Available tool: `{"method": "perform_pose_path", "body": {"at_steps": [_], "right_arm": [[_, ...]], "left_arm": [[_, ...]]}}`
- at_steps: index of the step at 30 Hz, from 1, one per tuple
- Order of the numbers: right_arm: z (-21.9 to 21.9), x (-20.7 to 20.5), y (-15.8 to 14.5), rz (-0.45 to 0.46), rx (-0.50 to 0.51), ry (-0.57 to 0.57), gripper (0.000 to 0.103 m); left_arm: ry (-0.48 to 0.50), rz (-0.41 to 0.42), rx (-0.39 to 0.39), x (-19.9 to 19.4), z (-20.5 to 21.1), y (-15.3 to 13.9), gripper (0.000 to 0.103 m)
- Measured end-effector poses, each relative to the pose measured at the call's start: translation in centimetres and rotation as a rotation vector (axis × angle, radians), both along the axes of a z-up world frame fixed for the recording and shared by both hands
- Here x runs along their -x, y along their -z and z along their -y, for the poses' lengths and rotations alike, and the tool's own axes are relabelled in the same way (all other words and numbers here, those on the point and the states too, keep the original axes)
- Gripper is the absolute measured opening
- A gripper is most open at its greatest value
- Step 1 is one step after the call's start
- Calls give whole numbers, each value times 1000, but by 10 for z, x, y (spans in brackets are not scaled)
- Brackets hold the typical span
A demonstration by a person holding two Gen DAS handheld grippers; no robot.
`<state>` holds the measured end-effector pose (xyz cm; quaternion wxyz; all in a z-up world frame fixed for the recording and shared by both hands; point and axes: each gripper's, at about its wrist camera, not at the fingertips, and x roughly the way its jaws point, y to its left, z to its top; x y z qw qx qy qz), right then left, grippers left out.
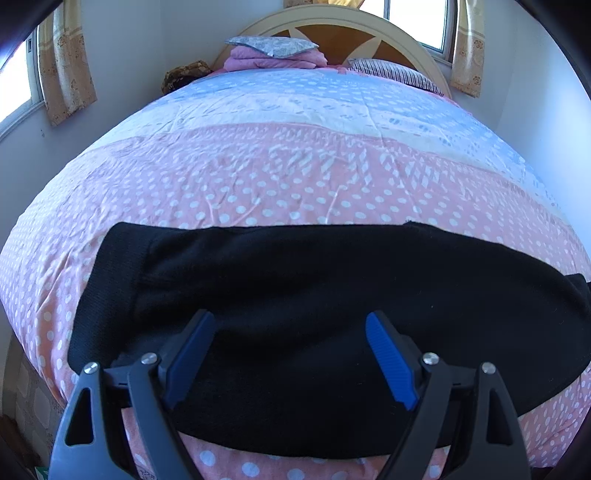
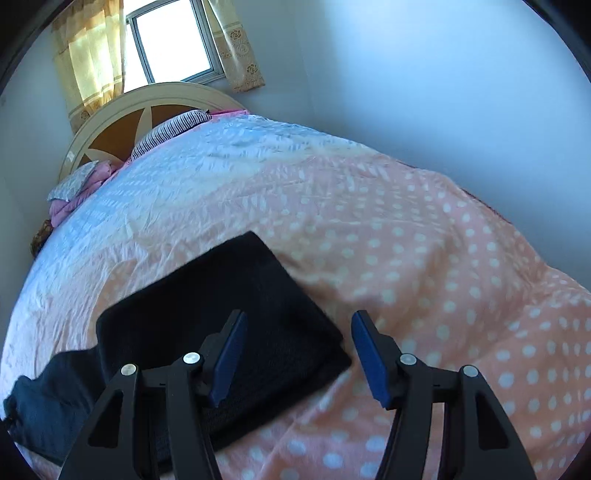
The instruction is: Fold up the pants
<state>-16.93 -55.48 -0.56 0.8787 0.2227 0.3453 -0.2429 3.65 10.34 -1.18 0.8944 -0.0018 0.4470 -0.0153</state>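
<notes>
We see the black knit pants (image 1: 314, 317) lying flat across the near end of a pink bedspread w/ white polka dots (image 1: 258, 184), which turns pale blue toward the headboard. In the left wrist view they run side to side as a long dark band, w/ a ribbed band at the left end (image 1: 110, 288). The right end runs off toward the frame edge.

The left gripper (image 1: 290, 323), black frame w/ blue ribbed pads (image 1: 388, 358), hangs just above the pants near their front edge. Its jaws stand wide apart w/ nothing between them; we can't tell if the tips touch the cloth.

In the right wrist view the pants (image 2: 221, 295) show a squared-off end w/ a corner pointing toward the headboard, and a looser, bunched part trails off at lower left (image 2: 44, 406). The right gripper (image 2: 299, 321) sits over the right edge of that end. Its jaws are spread wide too, gripping nothing: the left pad (image 2: 229, 354) is over black fabric, the right pad (image 2: 369, 354) over the pink spread.

At the far end we see a cream arched headboard w/ brown panels (image 1: 332, 22), a striped pillow (image 1: 395, 72), a folded pink blanket (image 1: 273, 59) w/ a grey patterned pillow (image 1: 273, 44) on top. Windows w/ yellow floral curtains (image 1: 62, 62) flank the bed.
</notes>
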Motion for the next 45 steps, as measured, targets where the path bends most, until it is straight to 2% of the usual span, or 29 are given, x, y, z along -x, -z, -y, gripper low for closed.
{"method": "perform_pose_path", "body": {"at_steps": [3,6,7,8,11,13,15,19,20,21,24,26,27,29,33,34,36,37,38,39,40,42,43,45], "right_arm": [[7,-7,13,-29,-87,-60,61],[-8,-13,11,-70,-65,-110,60],[-12,-11,10,-73,-78,-125,56],[-16,-10,11,-73,-84,-129,45],[-17,-1,13,-59,-115,-138,24],[-18,2,11,-47,-126,-134,21],[-29,6,-4,-24,-70,-117,20],[-91,15,-67,93,151,-167,20],[-109,16,-82,132,171,-211,20],[-137,16,-99,181,179,-303,20],[-214,5,-120,189,234,-553,20],[-273,-8,-113,139,287,-709,20],[-304,-18,-100,105,291,-785,20],[-344,-35,-69,34,298,-860,20],[-401,-57,0,-104,445,-890,22],[-411,-60,15,-127,469,-882,34],[-420,-53,21,-82,533,-852,44],[-419,-53,21,-73,506,-851,50],[-415,-54,19,-67,449,-860,62],[-408,-56,16,-50,355,-882,70],[-398,-56,9,-8,190,-924,79],[-375,-52,-7,84,-43,-947,79],[-358,-47,-20,161,-166,-934,79],[-329,-39,-36,258,-223,-859,79]], "left_arm": [[0,-1,-17,1,0,3,87],[-10,-13,-10,1,-2,7,87],[-10,-16,-11,0,-2,8,87],[-9,-17,-17,-1,-1,9,87],[-5,-18,-27,-2,2,11,87],[-4,-18,-24,-3,2,11,87],[0,-16,-12,-2,-1,9,87],[3,-11,12,0,-5,8,87],[3,-10,14,0,-5,8,87],[4,-8,15,0,-5,9,87],[8,2,19,1,-3,9,87],[14,7,28,1,-3,9,87],[17,9,39,1,-5,8,87],[22,14,66,2,-8,6,87],[29,22,103,4,-15,4,87],[31,24,105,4,-16,3,87],[36,24,102,5,-18,4,87],[42,21,101,5,-17,5,87],[51,21,97,6,-17,4,87],[63,23,93,7,-15,2,87],[83,31,92,8,-12,-1,87],[149,63,108,13,-2,-12,87],[187,80,118,16,4,-19,87],[286,120,128,22,21,-34,87]]}}
